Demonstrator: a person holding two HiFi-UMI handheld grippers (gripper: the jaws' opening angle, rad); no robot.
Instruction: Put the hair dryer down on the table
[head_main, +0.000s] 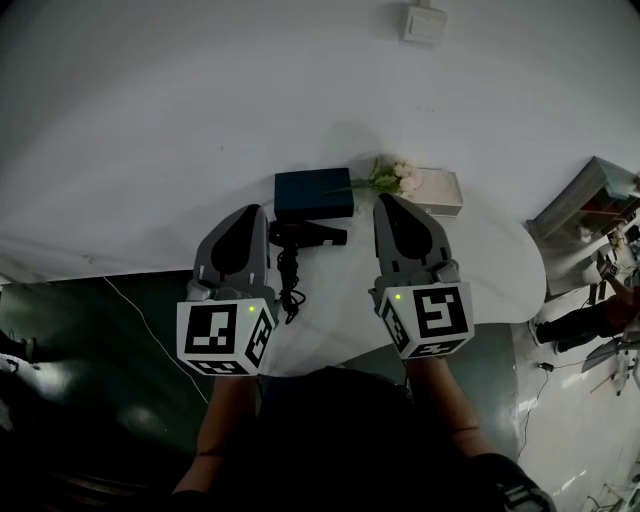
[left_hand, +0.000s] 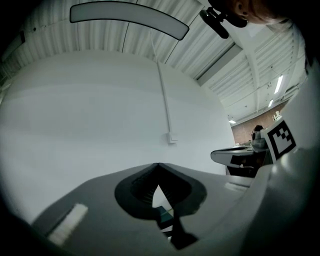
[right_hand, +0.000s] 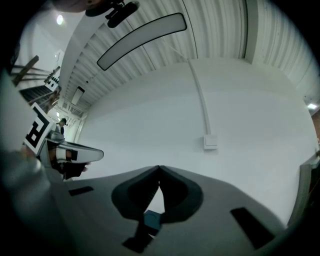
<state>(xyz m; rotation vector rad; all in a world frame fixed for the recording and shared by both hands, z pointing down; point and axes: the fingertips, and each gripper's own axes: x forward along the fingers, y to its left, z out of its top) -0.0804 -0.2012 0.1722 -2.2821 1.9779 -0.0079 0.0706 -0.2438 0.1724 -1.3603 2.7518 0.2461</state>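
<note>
Black against the white table (head_main: 495, 262), the hair dryer (head_main: 306, 235) lies between the left gripper (head_main: 256, 211) and right gripper (head_main: 385, 201), in front of a dark box (head_main: 313, 192). In the left gripper view the jaws meet at the tips, with nothing in them. The right gripper view shows the same: closed, nothing held.

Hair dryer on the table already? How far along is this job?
Done, it seems: the hair dryer lies on the white table in front of the dark box, its cord trailing toward the person. In hand: nothing; the left tongs and right tongs are both shut and empty, one on each side of it. Left: nothing visible, apart perhaps from drawing the tongs away.
</note>
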